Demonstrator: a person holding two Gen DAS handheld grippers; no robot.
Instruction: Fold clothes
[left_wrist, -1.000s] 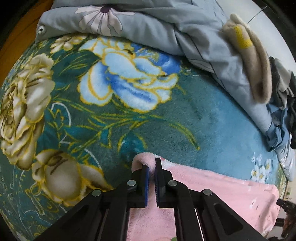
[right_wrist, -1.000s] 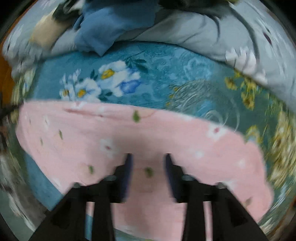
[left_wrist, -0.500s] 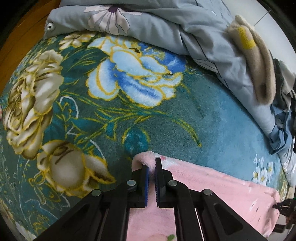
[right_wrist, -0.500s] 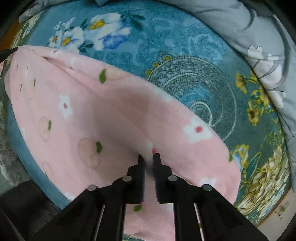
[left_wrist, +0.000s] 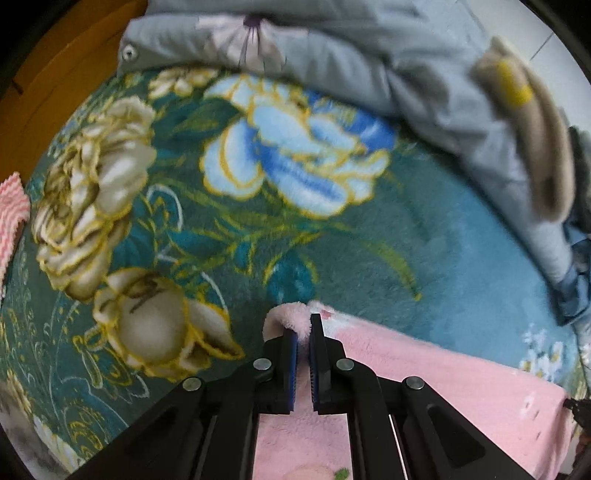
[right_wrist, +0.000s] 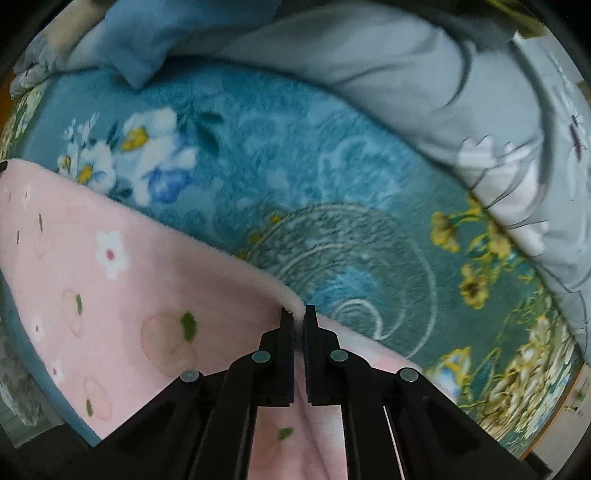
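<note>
Both tongs pinch pink fleece garment (left_wrist: 443, 373) (edge) | legible writing: none

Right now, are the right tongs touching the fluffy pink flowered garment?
Touching: the right wrist view shows the right tongs pinching the fluffy pink flowered garment's edge.

Two close downward wrist views, shared floral blanket (left_wrist: 258, 229).

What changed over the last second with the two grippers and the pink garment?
The right gripper came down onto the pink fleece garment and closed, now pinching a raised fold. The left gripper stayed clamped on the garment's corner; the floral blanket is unchanged.
</note>
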